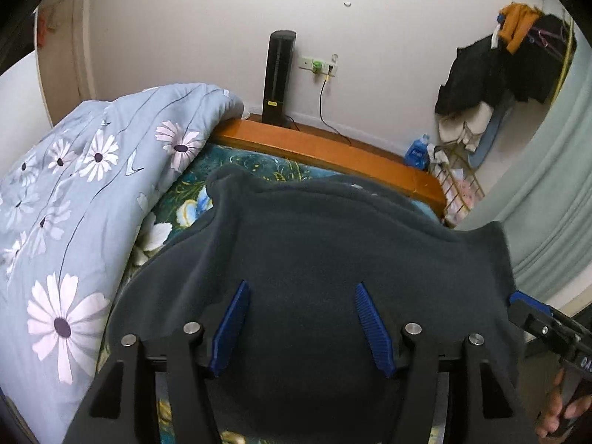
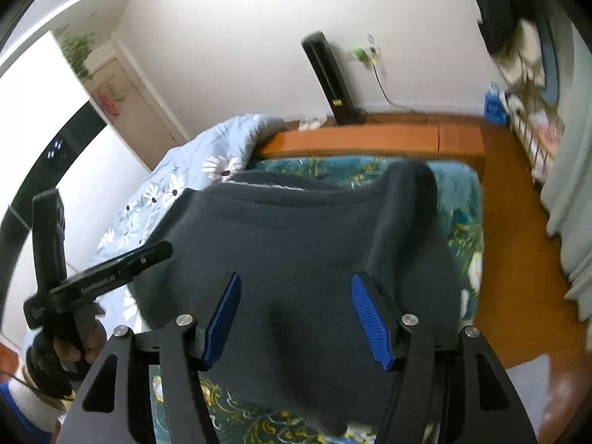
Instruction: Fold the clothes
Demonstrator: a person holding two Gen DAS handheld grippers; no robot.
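A dark grey fleece garment (image 1: pixel 314 259) lies spread on the bed, its far edge bunched up; it also shows in the right wrist view (image 2: pixel 296 244). My left gripper (image 1: pixel 301 292) is open just above the garment's near part, blue pads apart, holding nothing. My right gripper (image 2: pixel 296 285) is open as well, hovering over the same garment. The right gripper also shows at the right edge of the left wrist view (image 1: pixel 532 314), and the left gripper at the left of the right wrist view (image 2: pixel 155 251).
A light blue flowered quilt (image 1: pixel 74 192) is piled on the bed's left. A teal floral bedspread (image 2: pixel 458 199) covers the mattress, with an orange wooden bed frame (image 1: pixel 333 148) beyond. A black tower device (image 1: pixel 277 77), a clothes rack (image 1: pixel 499 74) and a green curtain (image 1: pixel 555 185) stand around.
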